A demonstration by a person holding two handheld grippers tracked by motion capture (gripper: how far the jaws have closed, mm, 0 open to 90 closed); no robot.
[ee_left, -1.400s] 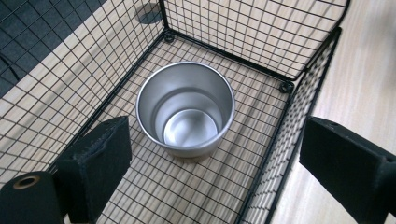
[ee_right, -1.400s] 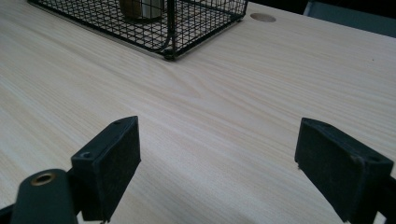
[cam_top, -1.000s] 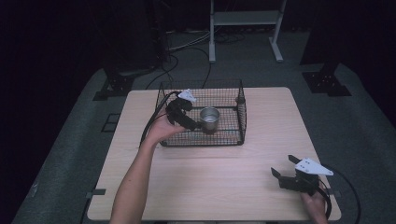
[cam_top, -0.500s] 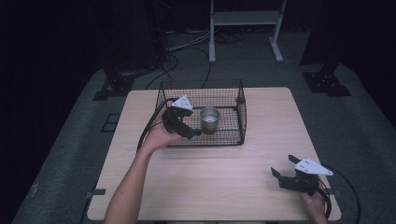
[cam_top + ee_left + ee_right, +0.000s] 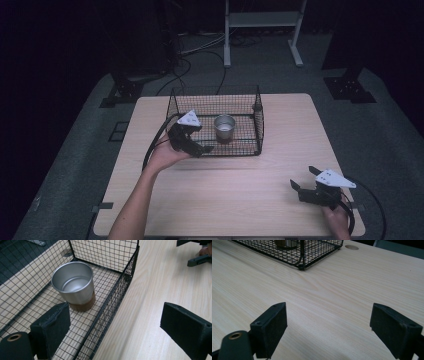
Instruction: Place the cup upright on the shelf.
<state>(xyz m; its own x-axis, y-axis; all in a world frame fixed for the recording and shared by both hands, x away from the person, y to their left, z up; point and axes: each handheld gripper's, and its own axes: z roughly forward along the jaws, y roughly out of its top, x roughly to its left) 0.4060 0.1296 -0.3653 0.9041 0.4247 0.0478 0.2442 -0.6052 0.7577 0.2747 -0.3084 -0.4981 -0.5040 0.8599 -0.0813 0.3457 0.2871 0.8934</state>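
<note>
A steel cup (image 5: pixel 224 127) (image 5: pixel 75 286) with a cork base stands upright inside the black wire basket (image 5: pixel 257 125) (image 5: pixel 115 297), near its middle. My left gripper (image 5: pixel 202 148) (image 5: pixel 117 323) hovers at the basket's near left corner, open. One pad (image 5: pixel 53 326) is over the basket floor and the other (image 5: pixel 186 327) over the table, with the near wall running between them untouched. My right gripper (image 5: pixel 303 178) (image 5: pixel 329 325) rests at the table's near right corner, open over bare wood. Its view has the basket (image 5: pixel 294 250) farther off.
The wooden table (image 5: pixel 280 165) has free room in front of and to the right of the basket. A round cable hole (image 5: pixel 351 247) lies beyond the basket's corner. Dark floor, cables and a white stand (image 5: pixel 262 20) lie behind the table.
My left gripper has drawn back from beside the cup toward the near left corner of the basket, still open. The cup and my right gripper have stayed put.
</note>
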